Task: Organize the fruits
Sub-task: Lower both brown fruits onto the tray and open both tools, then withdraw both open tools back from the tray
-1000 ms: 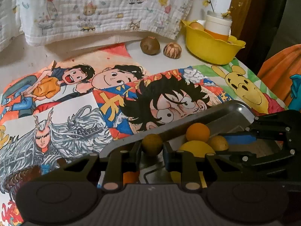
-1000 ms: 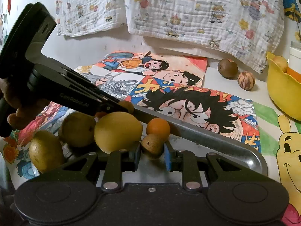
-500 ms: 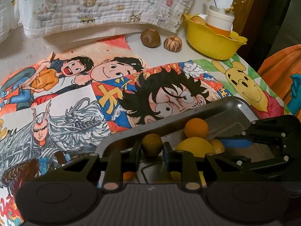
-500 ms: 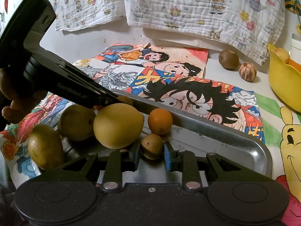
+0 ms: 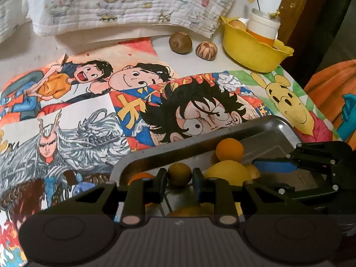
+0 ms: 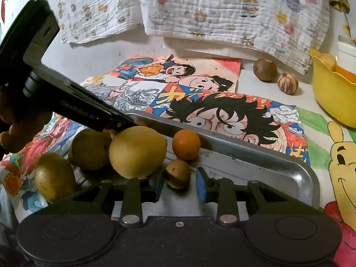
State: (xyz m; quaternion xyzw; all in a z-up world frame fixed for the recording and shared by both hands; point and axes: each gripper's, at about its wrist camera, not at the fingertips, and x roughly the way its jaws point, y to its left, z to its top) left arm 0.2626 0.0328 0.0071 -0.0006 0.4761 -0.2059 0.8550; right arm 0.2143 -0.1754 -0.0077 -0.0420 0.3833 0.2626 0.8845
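Holding pear (image 6: 137,151) & orange (image 6: 186,144), metal tray (image 6: 255,153); both hand-held grippers part-open, gripping nothing.

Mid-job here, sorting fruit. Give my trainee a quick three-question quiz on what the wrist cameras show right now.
1. True or false: the small orange fruit lies inside the metal tray.
2. Multiple choice: how many fruits lie loose outside the tray, just left of the yellow bowl? A) one B) two C) four
3. Short answer: what sits between the fingers of the right tool?

Key:
1. True.
2. B: the brown one and the striped one.
3. A small brown fruit, with a gap showing on its right side.
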